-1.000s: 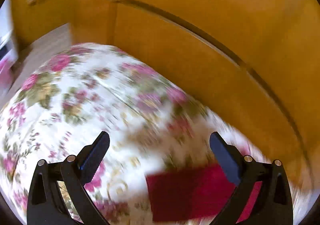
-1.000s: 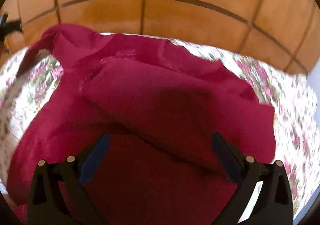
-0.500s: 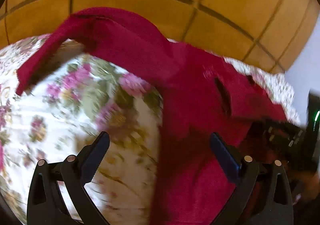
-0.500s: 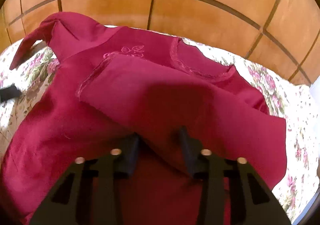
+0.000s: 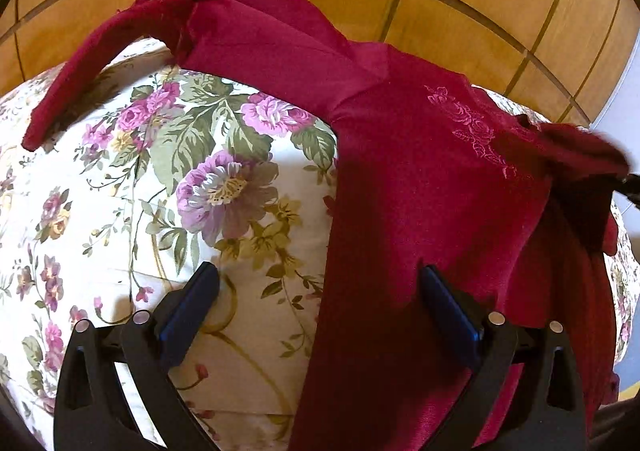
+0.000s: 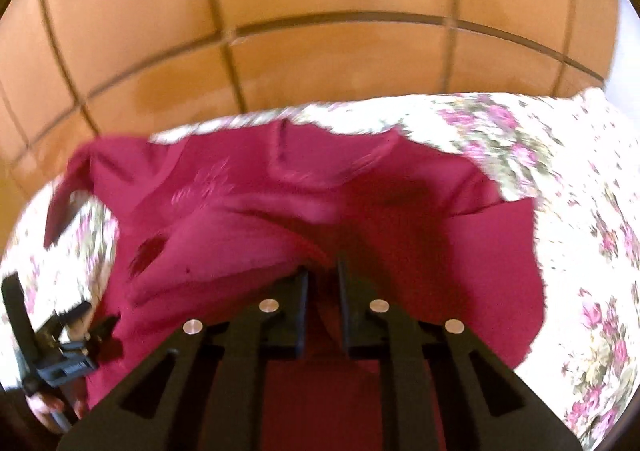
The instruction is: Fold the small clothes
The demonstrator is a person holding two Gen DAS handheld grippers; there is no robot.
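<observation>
A dark red small top [image 5: 420, 179] with rose embroidery lies on a floral bedsheet [image 5: 168, 187]. One sleeve [image 5: 100, 63] stretches out to the left. My left gripper [image 5: 320, 291] is open and low over the top's left edge: its right finger [image 5: 448, 307] is over the red cloth and its left finger [image 5: 192, 303] over bare sheet. In the right wrist view the top [image 6: 248, 211] is bunched and blurred. My right gripper [image 6: 322, 271] has its jaws closing, almost together, with a raised fold of the red cloth pinched between them. The left gripper [image 6: 60, 351] shows at the lower left.
A wooden panelled wall [image 5: 460, 3] with dark grooves rises right behind the bed. Floral sheet [image 6: 580, 211] spreads to the right of the top. A person's hand [image 6: 44, 407] holds the left gripper at the frame's lower left edge.
The right jaws went from wide open to nearly together on a fold of the top and lifted it. The left gripper swung from bare sheet to the top's left edge and came lower.
</observation>
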